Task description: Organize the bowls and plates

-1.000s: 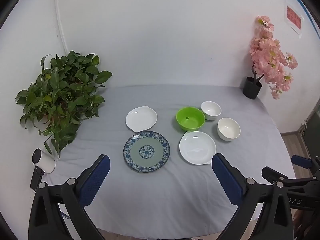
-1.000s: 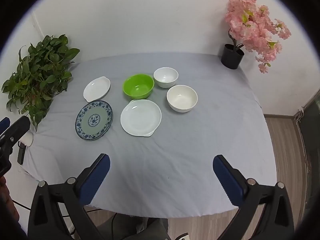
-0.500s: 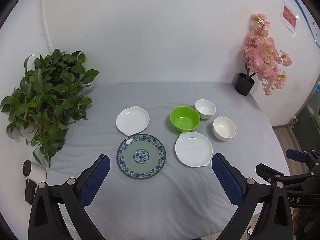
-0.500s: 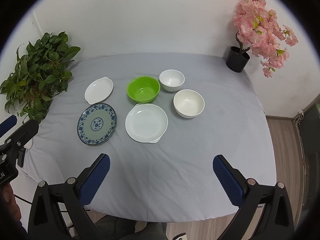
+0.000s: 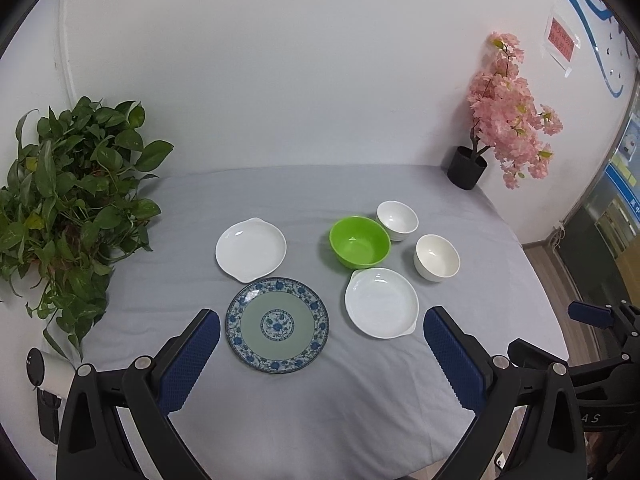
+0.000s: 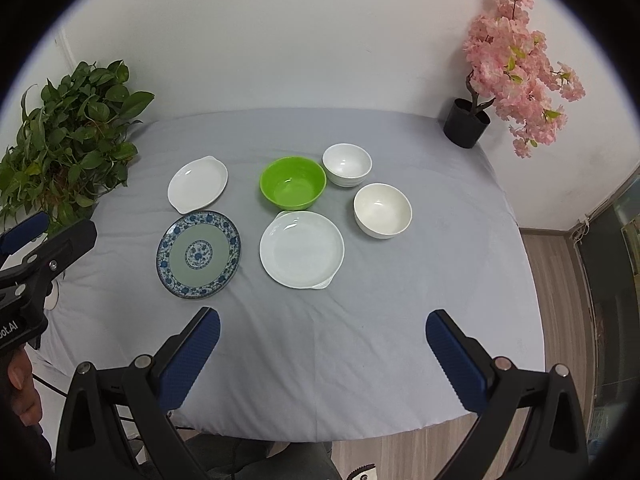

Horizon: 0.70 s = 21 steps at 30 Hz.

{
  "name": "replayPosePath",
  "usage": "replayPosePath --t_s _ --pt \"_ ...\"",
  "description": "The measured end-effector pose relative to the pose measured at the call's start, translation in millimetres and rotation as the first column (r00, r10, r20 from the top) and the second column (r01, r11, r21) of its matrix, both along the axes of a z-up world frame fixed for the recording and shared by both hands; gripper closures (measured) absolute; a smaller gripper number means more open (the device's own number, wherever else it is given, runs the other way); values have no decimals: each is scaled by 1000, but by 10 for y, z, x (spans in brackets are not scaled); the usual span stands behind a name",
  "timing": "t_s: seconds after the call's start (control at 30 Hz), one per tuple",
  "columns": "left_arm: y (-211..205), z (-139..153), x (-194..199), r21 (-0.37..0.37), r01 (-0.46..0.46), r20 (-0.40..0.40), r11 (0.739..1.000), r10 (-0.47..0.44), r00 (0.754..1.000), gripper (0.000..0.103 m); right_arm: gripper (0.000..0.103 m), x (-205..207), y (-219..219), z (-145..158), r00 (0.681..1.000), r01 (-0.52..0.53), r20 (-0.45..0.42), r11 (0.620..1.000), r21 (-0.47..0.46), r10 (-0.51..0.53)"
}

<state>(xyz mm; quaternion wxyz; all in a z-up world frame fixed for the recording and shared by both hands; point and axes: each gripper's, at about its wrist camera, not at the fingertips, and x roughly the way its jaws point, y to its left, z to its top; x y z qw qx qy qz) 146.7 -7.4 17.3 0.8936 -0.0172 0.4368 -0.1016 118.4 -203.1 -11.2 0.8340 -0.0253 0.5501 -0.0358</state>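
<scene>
Plates [image 5: 277, 324] and bowls [image 5: 359, 241] on grey table [image 5: 320, 400], leafy plant [image 5: 68, 200] left, pink blossom tree [image 5: 512, 116] right

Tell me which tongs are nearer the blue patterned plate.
Left. The left tongs hang open just short of the blue patterned plate, straddling its near edge. The right tongs hover open further right, over bare cloth.

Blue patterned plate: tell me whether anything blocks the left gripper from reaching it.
Nothing visible does. The left gripper is open above the table's near side, and only bare grey tablecloth lies between its fingers and the blue patterned plate. The other dishes sit behind or beside it.
</scene>
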Motion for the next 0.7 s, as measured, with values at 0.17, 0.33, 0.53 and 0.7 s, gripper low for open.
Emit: replayPosePath --t_s 0.17,0.33,0.53,0.7 --pt "48 -53 -14 -14 -6 -2 1000 6 1000 0 1 -13 104 -17 1000 5 -19 1000 -8 -5" --pt "-14 -126 -46 -3 -8 -15 1000 8 1000 0 1 -52 138 -63 999 -2 -41 1000 -9 2" --pt "-130 -186 -68 11 -17 -32 1000 17 999 0 1 -1 81 -152 998 -3 -56 1000 10 4" --pt "-260 -121 -70 46 -50 -26 998 51 998 0 1 119 69 -175 997 -55 -46 998 44 57"
